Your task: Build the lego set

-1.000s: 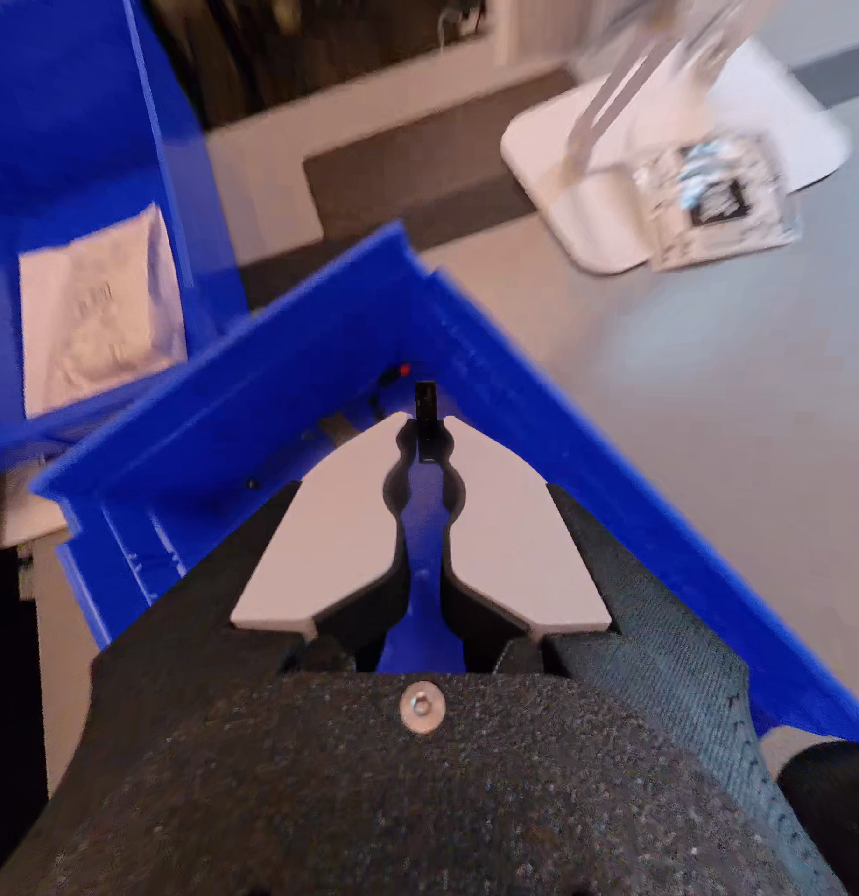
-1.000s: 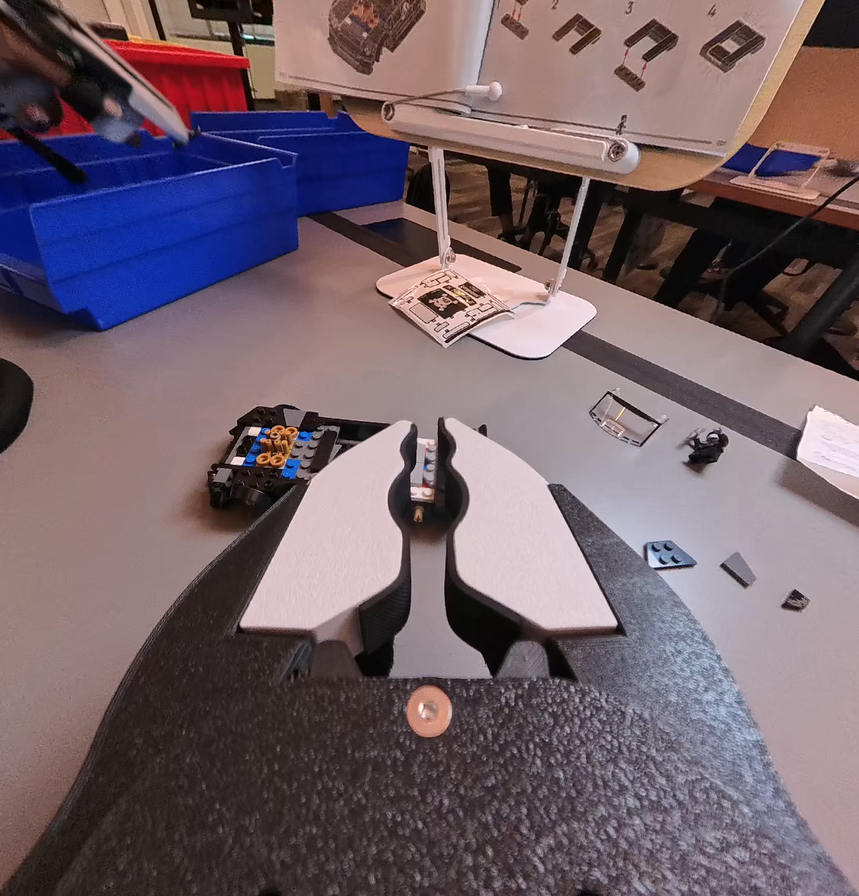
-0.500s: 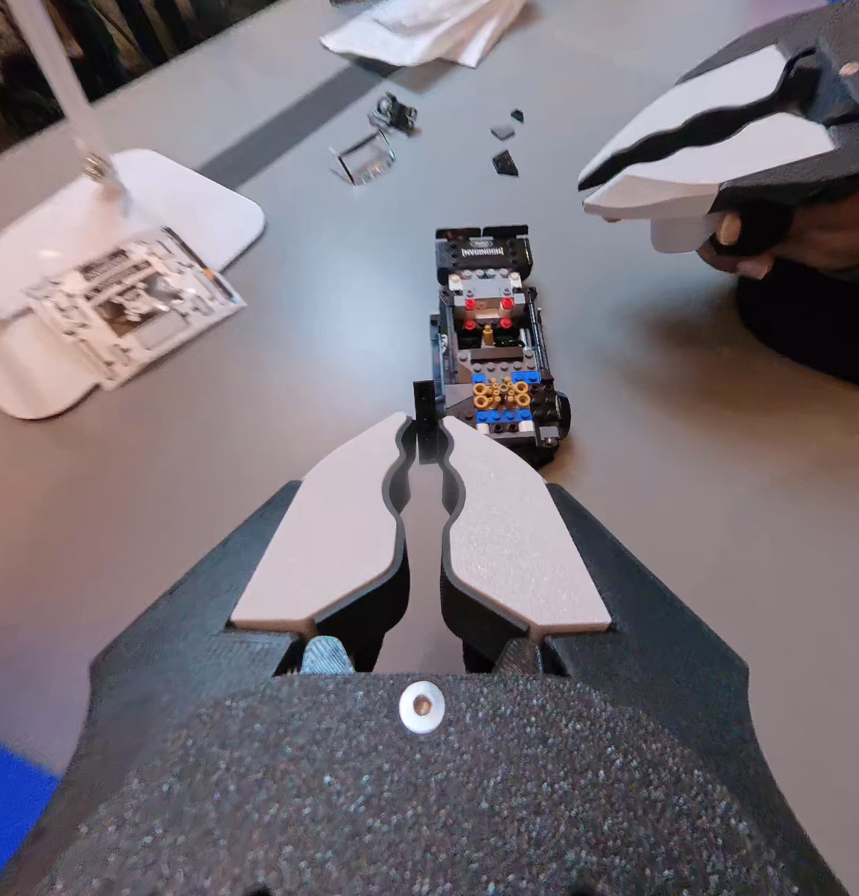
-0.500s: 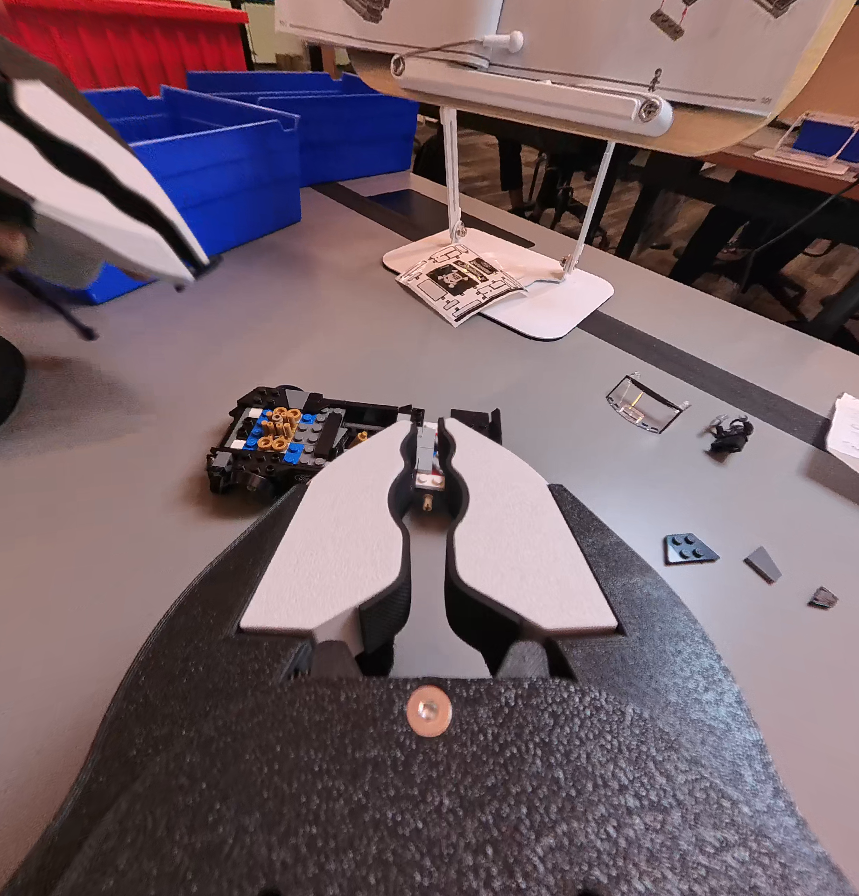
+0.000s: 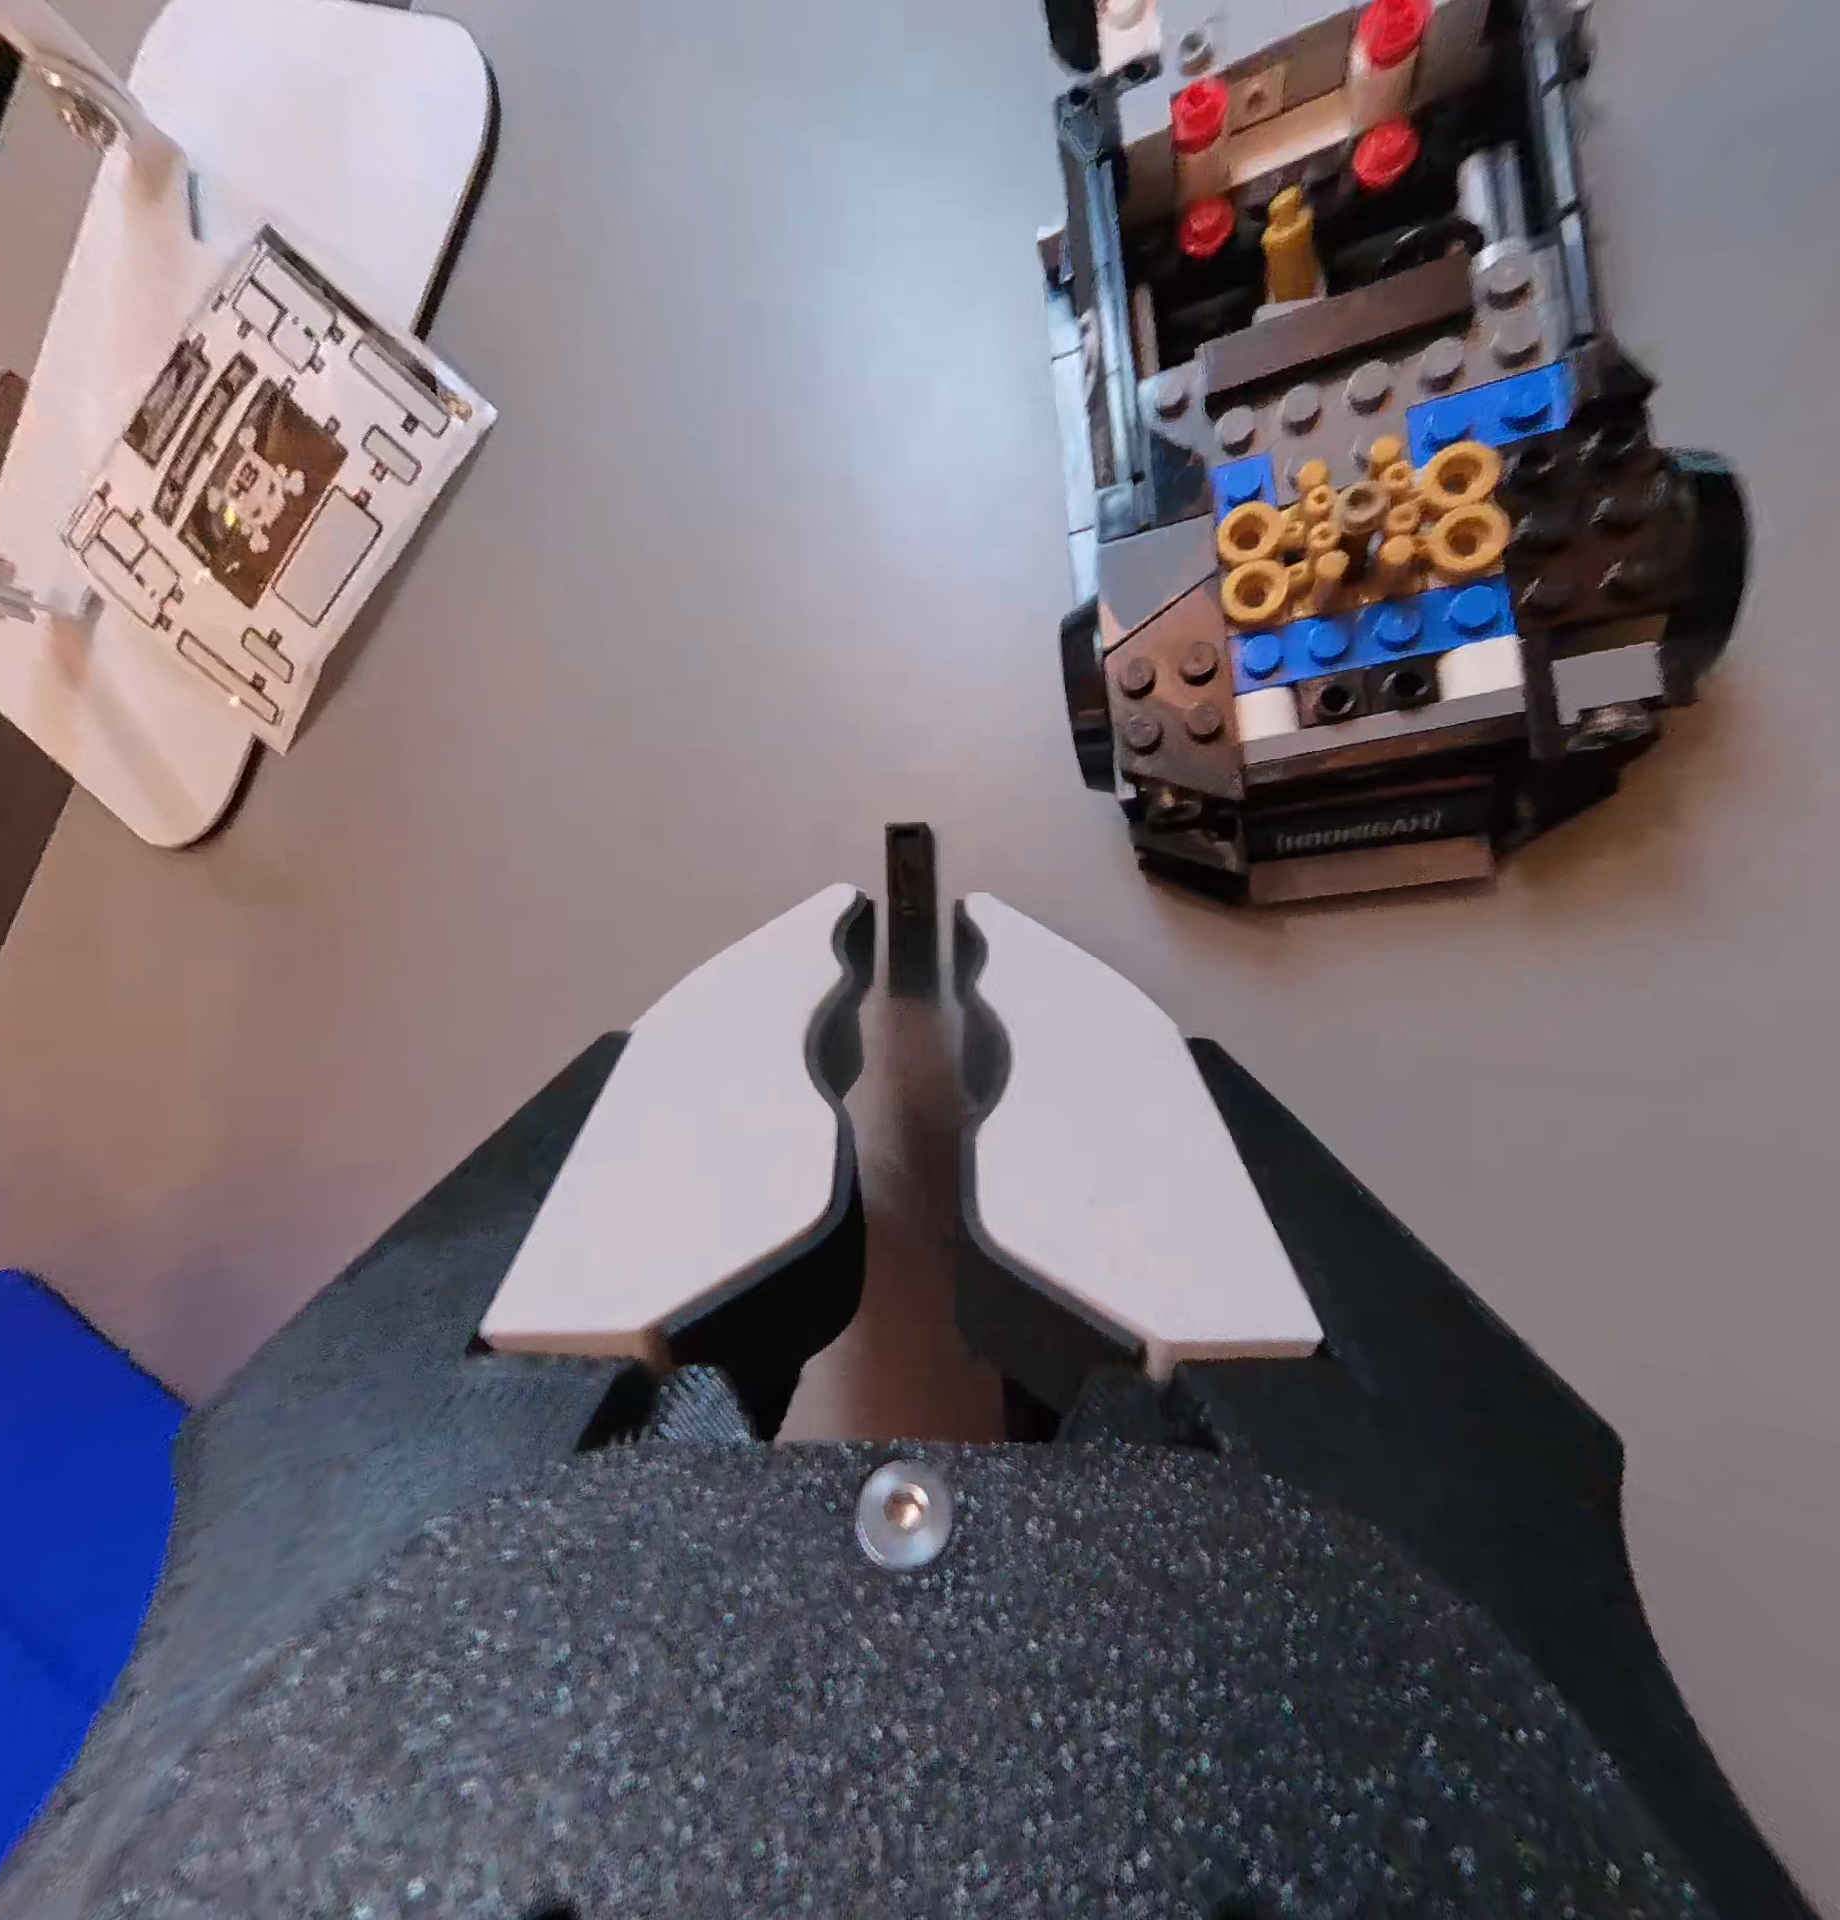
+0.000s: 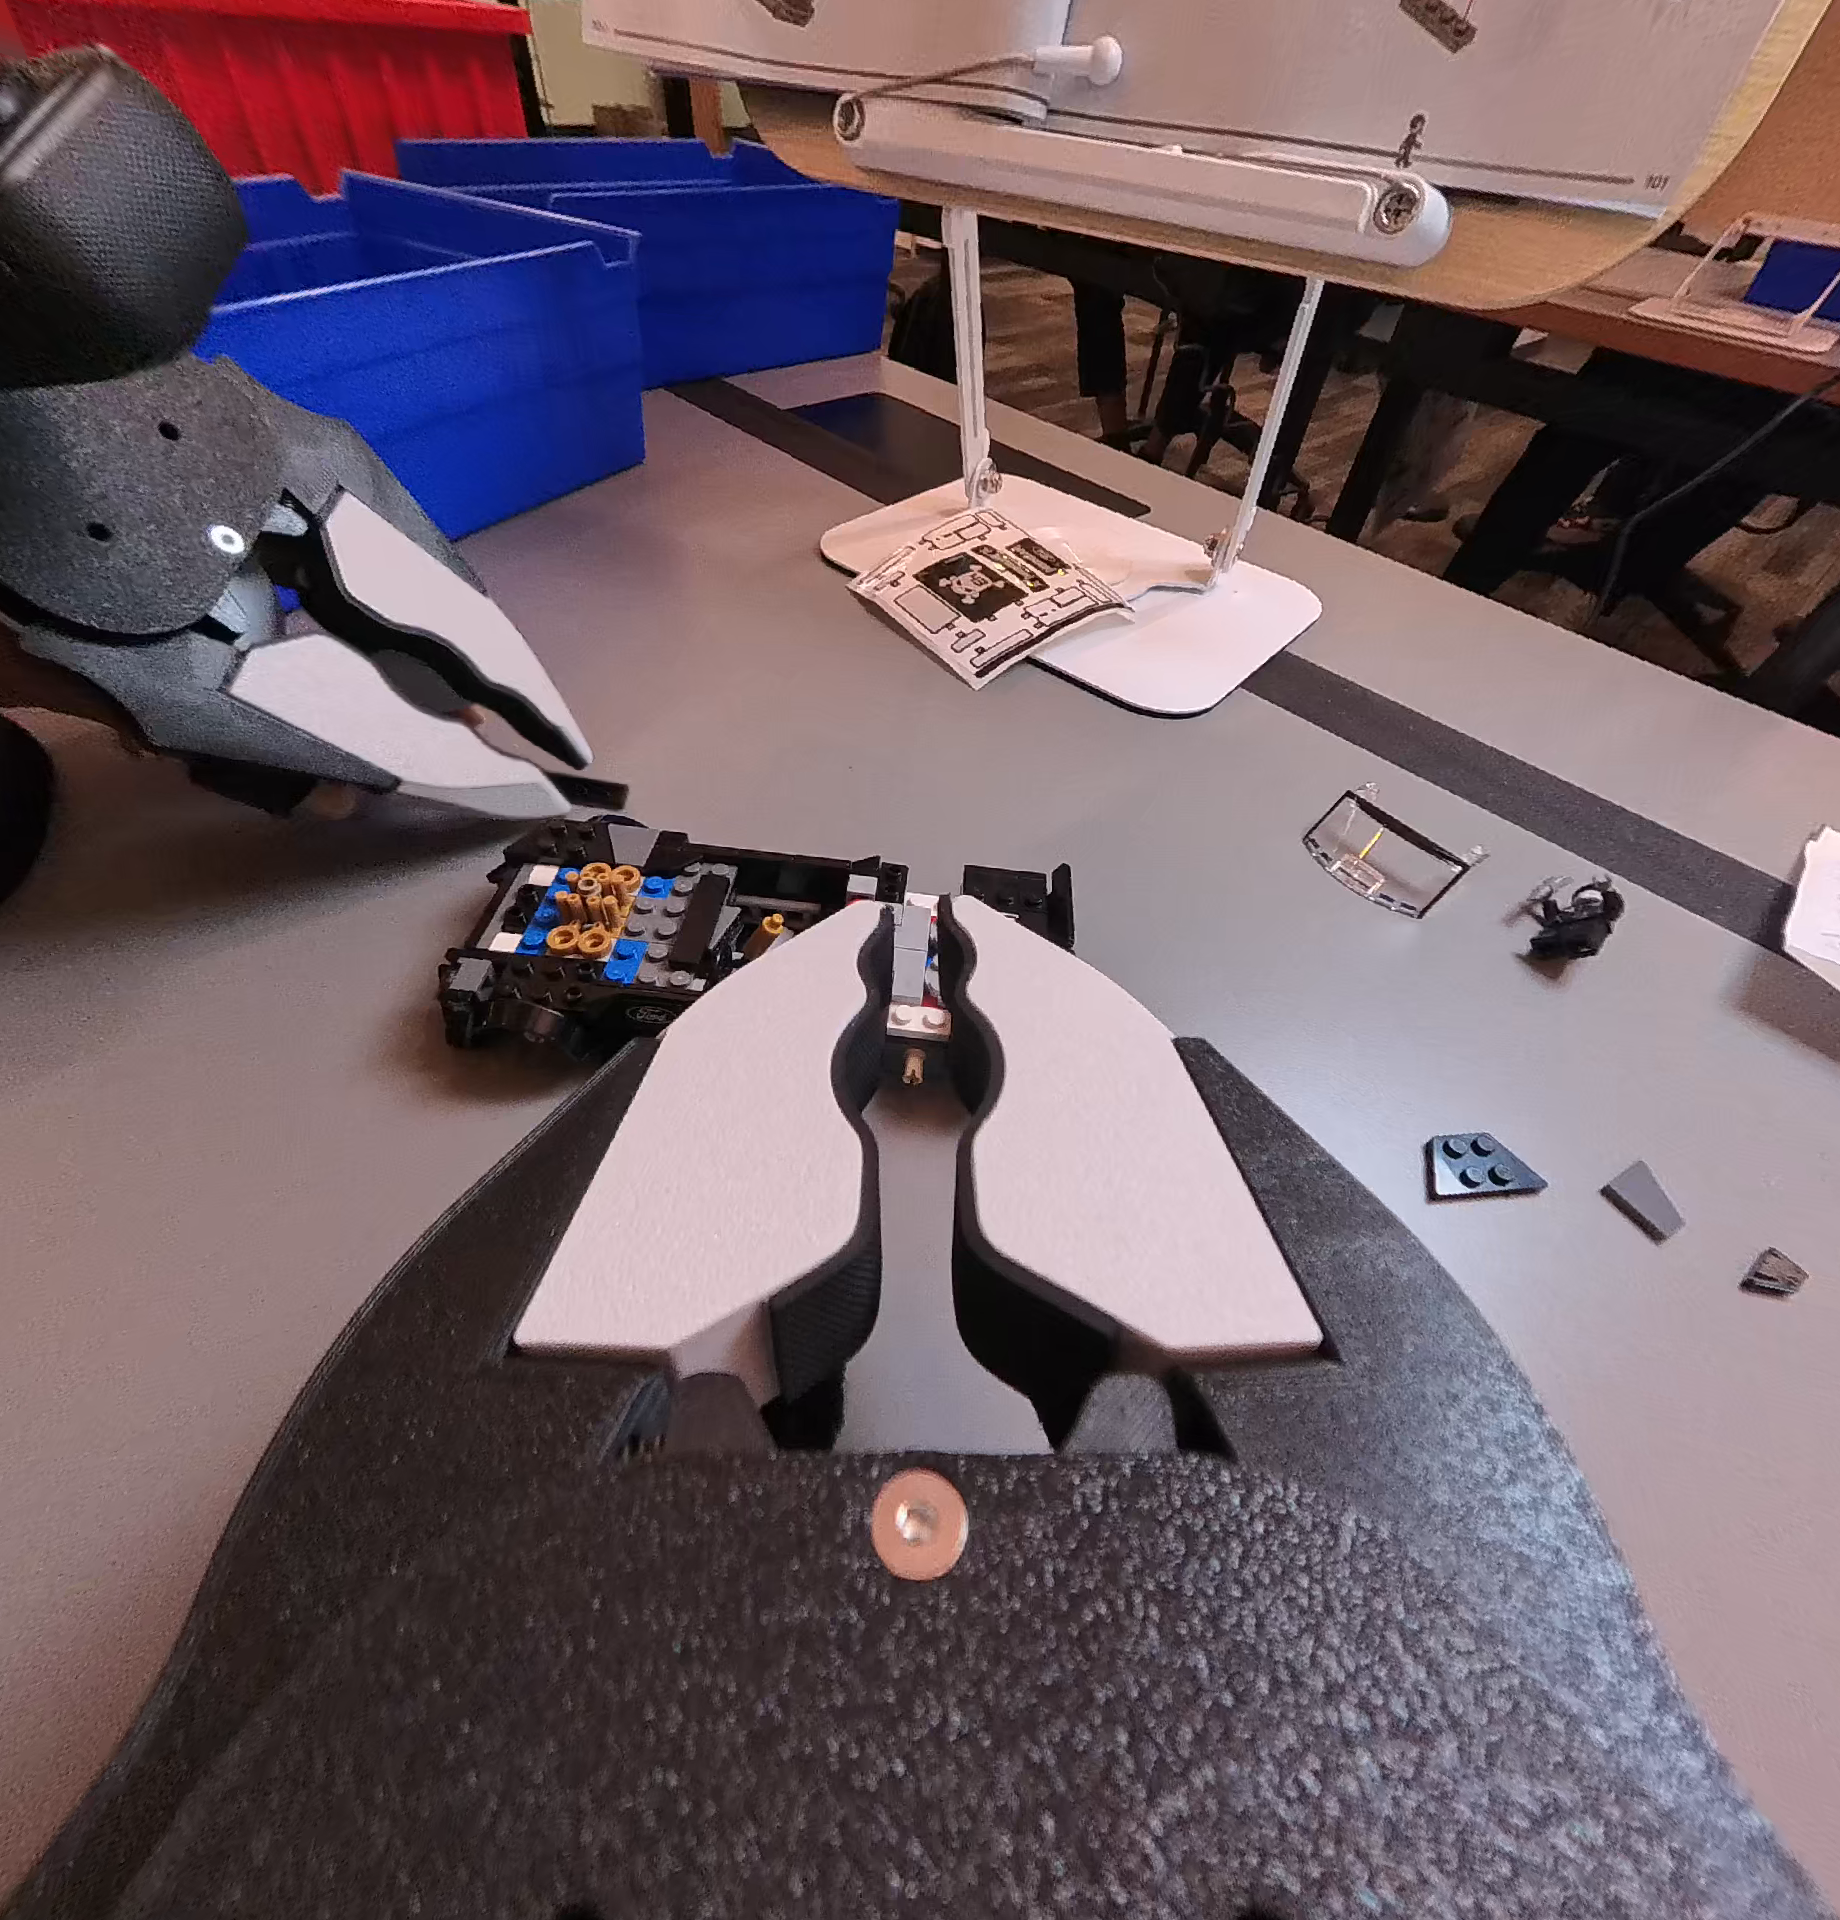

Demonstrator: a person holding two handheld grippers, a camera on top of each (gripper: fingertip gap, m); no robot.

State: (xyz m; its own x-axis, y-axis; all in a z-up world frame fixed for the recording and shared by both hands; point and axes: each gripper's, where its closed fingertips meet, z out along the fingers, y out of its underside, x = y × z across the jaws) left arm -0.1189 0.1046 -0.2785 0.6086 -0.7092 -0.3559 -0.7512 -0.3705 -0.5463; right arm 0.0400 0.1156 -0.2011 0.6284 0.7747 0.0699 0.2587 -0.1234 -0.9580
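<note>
- Two views covered the grey worktop (image 5: 687, 520).
- From the left wrist view, the left tongs (image 5: 911, 914) pinched a small black lego piece (image 5: 909, 904) upright at their tips, above bare worktop and just beside the part-built lego car (image 5: 1394, 499), not touching it. A sticker sheet (image 5: 241, 499) lay on a white stand base (image 5: 303, 135); a blue bin corner (image 5: 33, 1507) showed at the lower left.
- From the right wrist view, the right tongs (image 6: 911, 914) were nearly pressed together, whether gripping the car (image 6: 625, 935) behind them I could not tell. Blue bins (image 6: 459, 343) stood behind, a red bin (image 6: 272, 94) farther back; their contents were hidden. A clear windscreen piece (image 6: 1383, 862) and small dark pieces (image 6: 1482, 1169) lay loose on the right.
</note>
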